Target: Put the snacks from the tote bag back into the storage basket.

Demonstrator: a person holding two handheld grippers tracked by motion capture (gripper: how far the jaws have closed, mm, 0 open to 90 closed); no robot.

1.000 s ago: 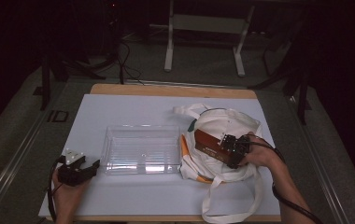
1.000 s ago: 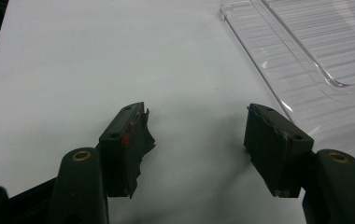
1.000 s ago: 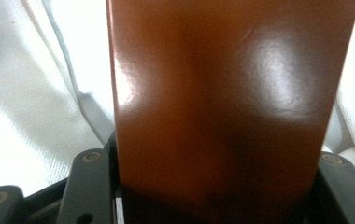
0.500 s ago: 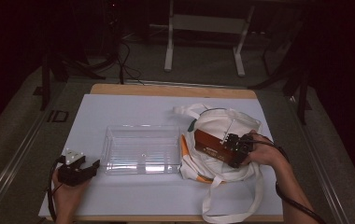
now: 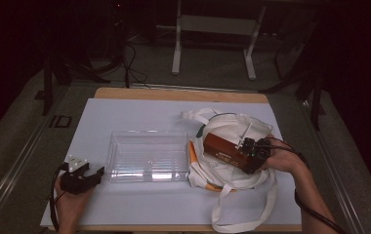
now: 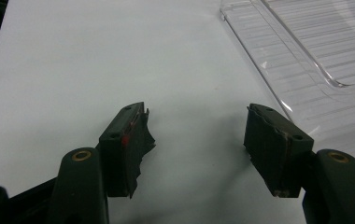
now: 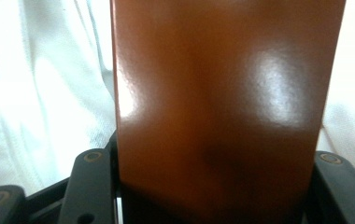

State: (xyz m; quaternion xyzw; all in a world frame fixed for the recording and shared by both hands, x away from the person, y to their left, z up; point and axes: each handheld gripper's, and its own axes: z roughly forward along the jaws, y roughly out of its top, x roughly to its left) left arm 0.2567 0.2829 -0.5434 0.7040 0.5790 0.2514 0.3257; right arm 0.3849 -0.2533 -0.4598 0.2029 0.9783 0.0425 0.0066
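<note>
A glossy brown box (image 5: 227, 151) lies tilted across the white cloth bag (image 5: 232, 170) at the right of the table. My right gripper (image 5: 252, 155) is shut on the box's near end; in the right gripper view the brown box (image 7: 222, 107) sits between both jaws with white cloth (image 7: 40, 93) behind it. A clear plastic tray (image 5: 147, 156) lies at the middle of the white mat. My left gripper (image 5: 83, 178) rests low at the tray's left front corner, open and holding nothing; in its own view the left gripper (image 6: 196, 130) hovers over bare mat beside the tray rim (image 6: 278, 84).
The white mat (image 5: 125, 117) covers a wooden table whose far edge (image 5: 178, 95) shows. The bag's straps (image 5: 242, 214) trail toward the front edge. Dark floor, cables and a metal stand (image 5: 213, 29) lie beyond the table.
My right gripper has shifted slightly right and toward the front with the brown box. The left gripper has stayed in place.
</note>
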